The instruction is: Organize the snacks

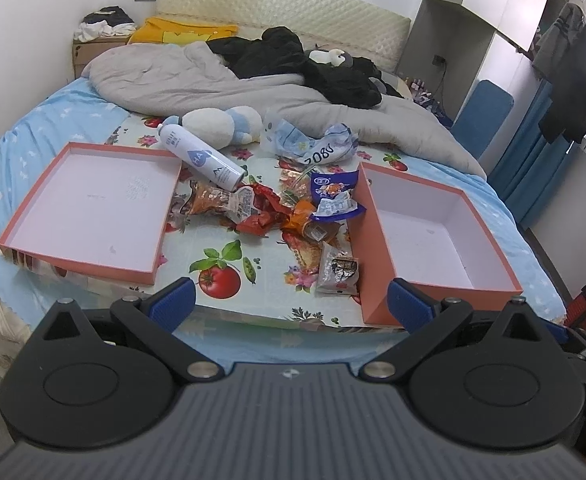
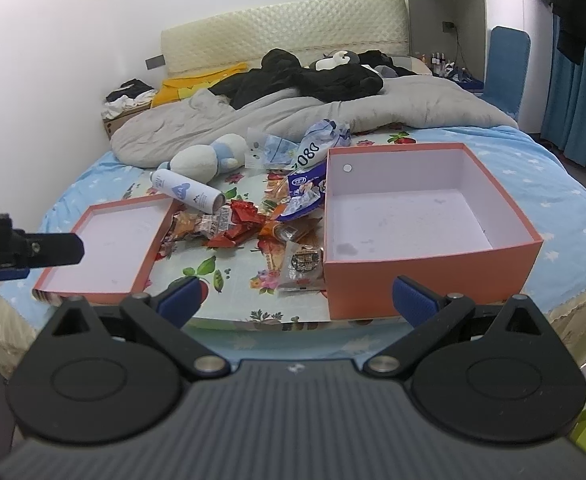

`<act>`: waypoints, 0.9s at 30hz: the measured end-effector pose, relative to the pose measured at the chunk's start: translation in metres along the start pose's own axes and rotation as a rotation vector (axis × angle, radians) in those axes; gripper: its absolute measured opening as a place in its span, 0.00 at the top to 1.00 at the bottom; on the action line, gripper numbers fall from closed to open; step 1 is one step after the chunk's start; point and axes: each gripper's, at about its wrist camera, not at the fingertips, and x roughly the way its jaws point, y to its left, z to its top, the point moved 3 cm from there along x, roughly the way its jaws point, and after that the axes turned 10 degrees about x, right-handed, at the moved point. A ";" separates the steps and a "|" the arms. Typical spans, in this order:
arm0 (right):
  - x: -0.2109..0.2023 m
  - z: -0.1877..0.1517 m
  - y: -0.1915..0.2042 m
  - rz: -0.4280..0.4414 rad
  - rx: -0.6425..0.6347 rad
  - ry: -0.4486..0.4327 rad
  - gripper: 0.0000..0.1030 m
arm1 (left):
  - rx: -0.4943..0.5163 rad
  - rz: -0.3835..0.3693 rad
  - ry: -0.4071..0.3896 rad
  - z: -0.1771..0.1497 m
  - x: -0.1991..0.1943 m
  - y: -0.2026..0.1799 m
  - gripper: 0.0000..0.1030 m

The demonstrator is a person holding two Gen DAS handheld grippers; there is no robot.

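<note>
A heap of snack packets [image 1: 277, 212] [image 2: 249, 224] lies on a fruit-print cloth [image 1: 253, 280] on the bed, between a shallow orange box lid [image 1: 17, 236] [image 2: 53, 280] on the left and a deep orange box [image 1: 377, 264] [image 2: 433, 280] on the right. Both are empty inside. A clear packet with a dark snack [image 1: 339, 270] [image 2: 303, 266] lies nearest, by the deep box's corner. My left gripper [image 1: 291, 304] hangs open before the bed edge, holding nothing. My right gripper [image 2: 295, 300] is open too, in front of the deep box. The left gripper's body [image 2: 25, 250] shows at the right view's left edge.
A white spray can [image 1: 201, 156] [image 2: 187, 194] and a plush toy [image 1: 221, 124] [image 2: 205, 158] lie behind the lid. Crumpled plastic bags [image 1: 313, 144] [image 2: 293, 146], a grey duvet [image 1: 229, 88] and dark clothes [image 1: 305, 64] fill the back of the bed. A blue chair [image 2: 507, 68] stands right.
</note>
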 end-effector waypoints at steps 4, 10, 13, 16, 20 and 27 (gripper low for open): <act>0.001 0.000 0.000 0.002 -0.003 0.001 0.00 | 0.007 -0.001 0.001 0.000 0.001 -0.001 0.00; 0.003 -0.002 0.002 0.001 -0.014 0.005 0.00 | 0.008 -0.010 0.006 0.000 0.004 -0.003 0.00; 0.003 -0.004 0.002 0.009 -0.012 0.009 0.00 | 0.015 -0.022 0.017 0.000 0.007 -0.005 0.00; 0.004 -0.003 0.002 0.003 -0.008 0.009 0.00 | 0.016 -0.019 0.016 0.001 0.008 -0.003 0.00; 0.006 -0.001 0.002 0.002 -0.004 0.006 0.00 | 0.012 -0.026 0.018 0.001 0.012 -0.003 0.00; 0.010 -0.002 0.006 -0.014 -0.018 0.004 0.00 | 0.032 -0.007 0.018 0.001 0.019 0.004 0.00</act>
